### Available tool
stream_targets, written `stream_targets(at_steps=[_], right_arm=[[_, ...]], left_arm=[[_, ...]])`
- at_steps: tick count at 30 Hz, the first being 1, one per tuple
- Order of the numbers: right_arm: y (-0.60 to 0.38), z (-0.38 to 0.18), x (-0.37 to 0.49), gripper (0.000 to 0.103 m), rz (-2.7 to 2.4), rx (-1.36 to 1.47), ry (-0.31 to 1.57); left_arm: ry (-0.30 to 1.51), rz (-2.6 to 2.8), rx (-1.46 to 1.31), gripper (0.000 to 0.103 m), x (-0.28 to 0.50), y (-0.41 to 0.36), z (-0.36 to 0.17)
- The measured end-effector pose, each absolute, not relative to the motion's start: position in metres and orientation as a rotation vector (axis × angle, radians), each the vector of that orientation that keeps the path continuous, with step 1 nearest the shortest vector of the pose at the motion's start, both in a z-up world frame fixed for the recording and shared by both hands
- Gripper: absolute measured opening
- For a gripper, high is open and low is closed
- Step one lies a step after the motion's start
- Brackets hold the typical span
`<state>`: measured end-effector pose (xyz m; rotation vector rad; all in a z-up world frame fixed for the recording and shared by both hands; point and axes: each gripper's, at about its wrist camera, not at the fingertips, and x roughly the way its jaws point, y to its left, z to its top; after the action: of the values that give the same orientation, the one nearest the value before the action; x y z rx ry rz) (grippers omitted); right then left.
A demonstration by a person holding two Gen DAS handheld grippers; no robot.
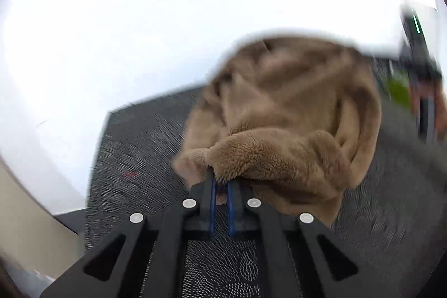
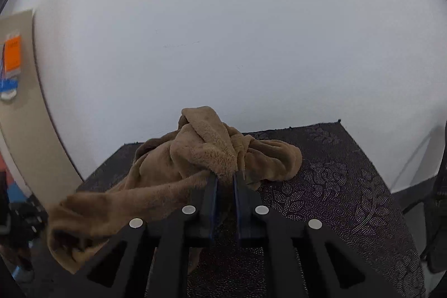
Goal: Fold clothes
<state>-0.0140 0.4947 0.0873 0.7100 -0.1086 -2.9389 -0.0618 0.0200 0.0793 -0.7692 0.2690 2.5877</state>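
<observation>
The garment point(image 1: 282, 136) is a tan, plush fleece piece with a short, fuzzy pile that shows clearly where it bunches near the cameras. It is crumpled rather than flat: rolled folds and deep creases run across it, and no sleeve or collar can be made out for certain.

In the left wrist view the left claw point(image 1: 220, 180) has its blue-lined fingers drawn narrow on a thick rolled edge of the garment, with a bit of fleece showing between them. The rest of the cloth spreads away from the claw, blurred, above the dark patterned bench point(image 1: 134, 147). At the right edge of that view the other tool and a hand appear only as a smear.

In the right wrist view the right claw point(image 2: 225, 175) is likewise pinched narrow on a knotted-looking bunch of the garment point(image 2: 206, 147). From there one fold trails right onto the bench point(image 2: 349, 186), touching it, and a long drape sags left and down past the claw's linkage, beyond the bench's near-left corner. A pale wall point(image 2: 223, 32) fills the background.
</observation>
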Motion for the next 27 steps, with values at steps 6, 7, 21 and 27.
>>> stream_targets(at_steps=[6,7,21,27], right_arm=[[0.47,0.083,0.007,0.092,-2.917,0.655,0.251],[0.468,0.082,0.01,0.092,-2.925,0.652,0.328],[0.374,0.012,-0.015,0.094,-2.23,0.188,2.067],[0.357,-0.009,-0.047,0.081,-1.963,0.309,2.207]], left_arm=[[0.163,2.674,-0.68,0.008,-0.06,-0.002,0.109],[0.157,2.685,-0.675,0.008,-0.062,-0.003,0.11],[0.155,2.702,-0.666,0.008,-0.053,-0.004,0.12],[0.158,2.712,-0.677,0.008,-0.055,-0.007,0.121]])
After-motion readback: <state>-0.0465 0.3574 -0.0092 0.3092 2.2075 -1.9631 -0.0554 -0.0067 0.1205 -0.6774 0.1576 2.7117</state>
